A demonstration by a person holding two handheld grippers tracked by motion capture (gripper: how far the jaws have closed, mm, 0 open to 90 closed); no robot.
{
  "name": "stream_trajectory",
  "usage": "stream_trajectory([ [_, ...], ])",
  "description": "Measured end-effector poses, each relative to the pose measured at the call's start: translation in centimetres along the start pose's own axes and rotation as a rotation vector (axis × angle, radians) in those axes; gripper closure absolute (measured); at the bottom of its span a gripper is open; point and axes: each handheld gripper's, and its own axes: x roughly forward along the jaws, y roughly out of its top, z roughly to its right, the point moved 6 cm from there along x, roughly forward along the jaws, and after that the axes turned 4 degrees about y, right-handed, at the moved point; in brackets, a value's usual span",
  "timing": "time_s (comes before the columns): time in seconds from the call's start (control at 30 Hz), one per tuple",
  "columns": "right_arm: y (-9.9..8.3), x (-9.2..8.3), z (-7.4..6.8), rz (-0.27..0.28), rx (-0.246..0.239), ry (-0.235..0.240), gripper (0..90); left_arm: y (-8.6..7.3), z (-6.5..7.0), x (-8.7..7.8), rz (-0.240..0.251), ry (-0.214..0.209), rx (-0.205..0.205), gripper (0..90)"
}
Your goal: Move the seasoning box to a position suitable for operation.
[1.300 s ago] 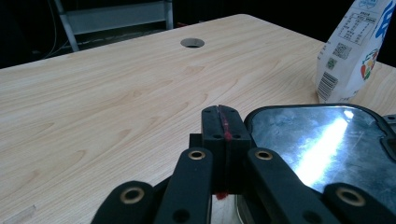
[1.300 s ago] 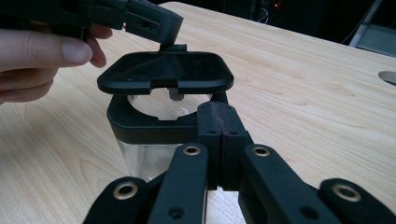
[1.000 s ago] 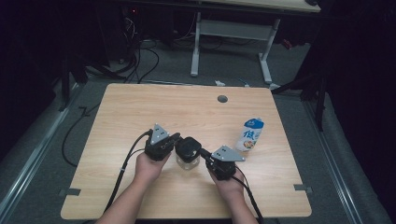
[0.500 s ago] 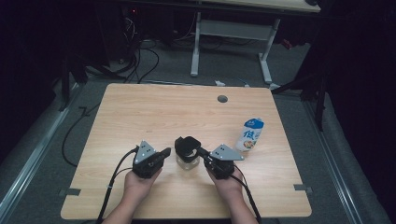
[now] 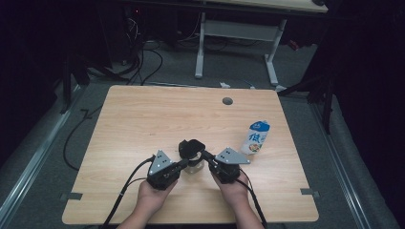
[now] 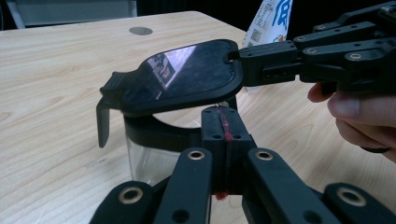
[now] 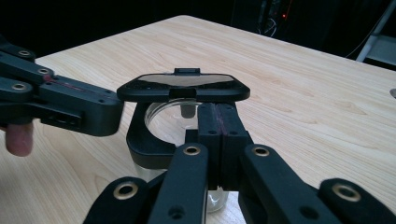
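A small clear glass jar (image 5: 193,166) with a black collar stands near the table's front edge, its black flip lid (image 5: 191,147) raised. My left gripper (image 5: 184,163) is shut and points up-right, its tip at the collar (image 6: 159,133) under the lid (image 6: 187,74). My right gripper (image 5: 204,155) is shut too; its closed tip (image 6: 243,58) meets the lid's edge from the right. In the right gripper view its own jaws (image 7: 218,109) sit just below the lid (image 7: 182,86), pads together, with the left gripper (image 7: 116,109) coming in beside the collar (image 7: 140,140).
A blue and white milk carton (image 5: 257,137) stands upright to the right of the jar. A round cable hole (image 5: 227,101) is at the table's far side. Cables trail from both grippers over the near edge (image 5: 191,220). Desk legs and wires lie on the floor beyond.
My left gripper has drawn back toward the near edge and swung round, now reaching the jar from lower left. The right gripper, jar and lid have stayed put.
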Motion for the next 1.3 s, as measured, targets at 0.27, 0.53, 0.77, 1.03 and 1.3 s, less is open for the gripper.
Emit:
stream_trajectory([
  [0.27, -0.1, 0.1, -0.2, -0.004, 0.005, 0.015, 89.9, 0.4, 0.1, 0.5, 0.011, 0.008, 0.001, 90.0],
  [0.53, -0.5, 0.8, -0.8, -0.026, -0.007, 0.029, 89.8, 1.3, -0.5, 0.3, 0.034, 0.024, -0.008, 90.0],
  [0.77, -0.6, 0.8, -0.7, -0.012, -0.004, 0.035, 90.0, 2.3, -1.9, 0.2, 0.057, 0.059, -0.033, 90.0],
  [1.03, -0.7, 0.8, -0.7, -0.011, -0.006, 0.04, 90.0, 2.9, -3.5, 0.3, 0.078, 0.091, -0.078, 90.0],
  [1.3, -0.7, 0.8, -0.7, -0.004, -0.009, 0.041, 90.0, 3.1, -4.5, 0.5, 0.083, 0.122, -0.098, 89.5],
])
